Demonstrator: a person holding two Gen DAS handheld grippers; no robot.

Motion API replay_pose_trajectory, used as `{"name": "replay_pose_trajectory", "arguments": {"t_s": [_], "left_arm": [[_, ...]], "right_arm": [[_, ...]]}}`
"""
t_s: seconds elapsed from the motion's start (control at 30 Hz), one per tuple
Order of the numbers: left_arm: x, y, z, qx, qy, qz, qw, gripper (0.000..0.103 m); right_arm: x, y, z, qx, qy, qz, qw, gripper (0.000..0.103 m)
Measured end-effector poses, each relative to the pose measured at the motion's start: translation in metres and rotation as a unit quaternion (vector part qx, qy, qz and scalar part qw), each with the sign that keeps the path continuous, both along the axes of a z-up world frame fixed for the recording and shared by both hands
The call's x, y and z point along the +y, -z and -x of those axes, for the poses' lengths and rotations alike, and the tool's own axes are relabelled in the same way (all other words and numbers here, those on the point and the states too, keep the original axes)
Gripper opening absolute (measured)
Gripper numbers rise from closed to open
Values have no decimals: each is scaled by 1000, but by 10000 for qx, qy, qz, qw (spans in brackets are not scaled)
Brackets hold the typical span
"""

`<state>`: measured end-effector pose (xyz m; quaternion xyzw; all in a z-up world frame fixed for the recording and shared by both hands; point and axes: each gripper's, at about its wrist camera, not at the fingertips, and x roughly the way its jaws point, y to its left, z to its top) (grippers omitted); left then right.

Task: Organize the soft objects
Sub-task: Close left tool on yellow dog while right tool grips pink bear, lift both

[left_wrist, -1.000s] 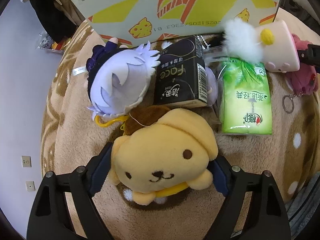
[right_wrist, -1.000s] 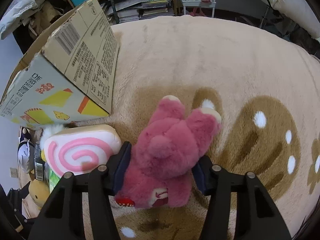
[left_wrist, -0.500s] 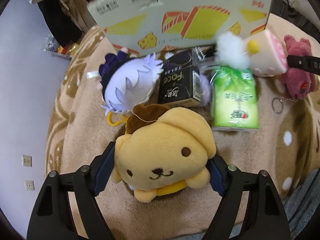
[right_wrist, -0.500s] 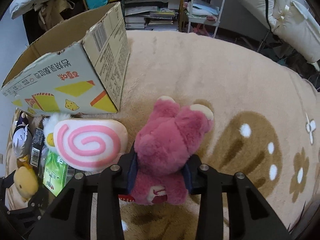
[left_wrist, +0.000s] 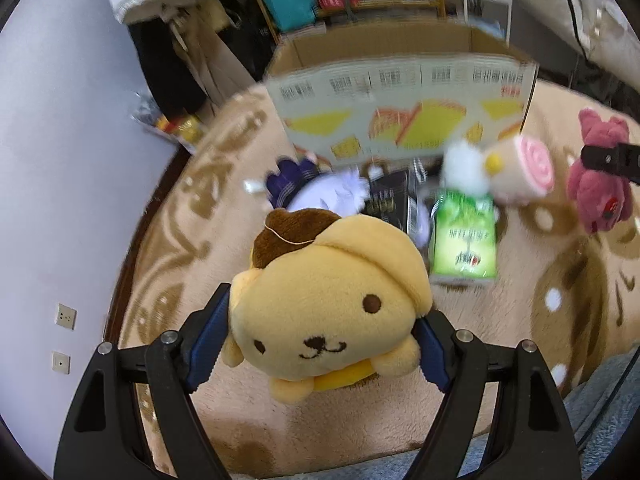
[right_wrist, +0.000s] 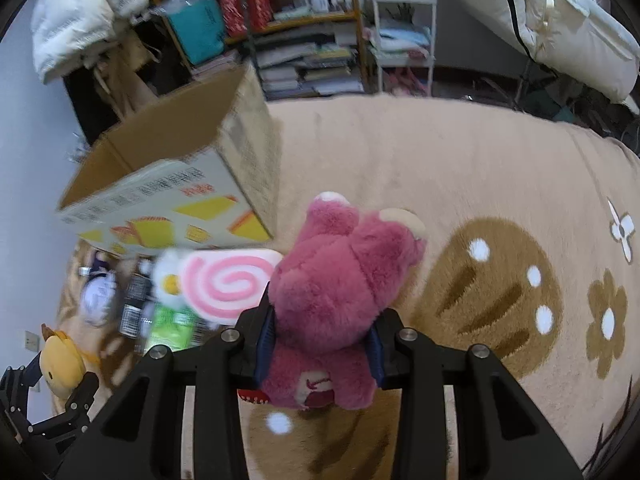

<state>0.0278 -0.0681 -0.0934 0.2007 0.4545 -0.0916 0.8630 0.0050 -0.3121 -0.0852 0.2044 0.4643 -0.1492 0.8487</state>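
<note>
My left gripper (left_wrist: 316,344) is shut on a yellow dog plush (left_wrist: 328,304) with a brown cap, held up off the beige rug (left_wrist: 560,320). My right gripper (right_wrist: 320,344) is shut on a pink bear plush (right_wrist: 340,292), also lifted; the bear (left_wrist: 600,188) shows at the right edge of the left wrist view. On the rug lie a pink-swirl roll plush (right_wrist: 228,280), a white fluffy ball (left_wrist: 464,168), a purple-haired doll plush (left_wrist: 320,192), a green tissue pack (left_wrist: 464,240) and a black tissue pack (left_wrist: 388,200). An open cardboard box (right_wrist: 168,184) stands behind them.
Shelves with books and boxes (right_wrist: 288,32), a white rack (right_wrist: 400,32) and a pale padded jacket (right_wrist: 80,16) stand beyond the rug. A white wall with sockets (left_wrist: 64,316) is at the left. Bedding (right_wrist: 560,20) is at the far right.
Both grippers have risen with their plush toys, so the rug and box look farther away and the box's open top now shows. The right jaws closed tighter on the bear.
</note>
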Motion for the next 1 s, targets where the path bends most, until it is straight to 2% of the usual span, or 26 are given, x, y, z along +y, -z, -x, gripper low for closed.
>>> {"name": "replay_pose_trajectory", "arguments": {"t_s": [0.27,0.37,0.4,0.5,0.73,1.0], "left_arm": [[7,-37,22,-979,-1,276,9948,80],[9,-52,32,-1467,39,377,9885,80],[9,-61,35,-1746,46,447,9836,80],[8,-79,39,-2167,127,582,9744,81],[9,-106,29,-2546,105,788,9638,81],[2,-137,2,-3017,172,895,9490,81]], "right_arm": [[20,-39,9,-805,-386,235,9957,40],[27,-54,10,-1076,-473,356,9924,40],[28,-58,9,-1144,-483,404,9914,40],[30,-67,6,-1339,-517,454,9886,40],[28,-90,-6,-1694,-611,611,9817,40],[29,-127,-27,-2300,-847,1016,9642,40]]}}
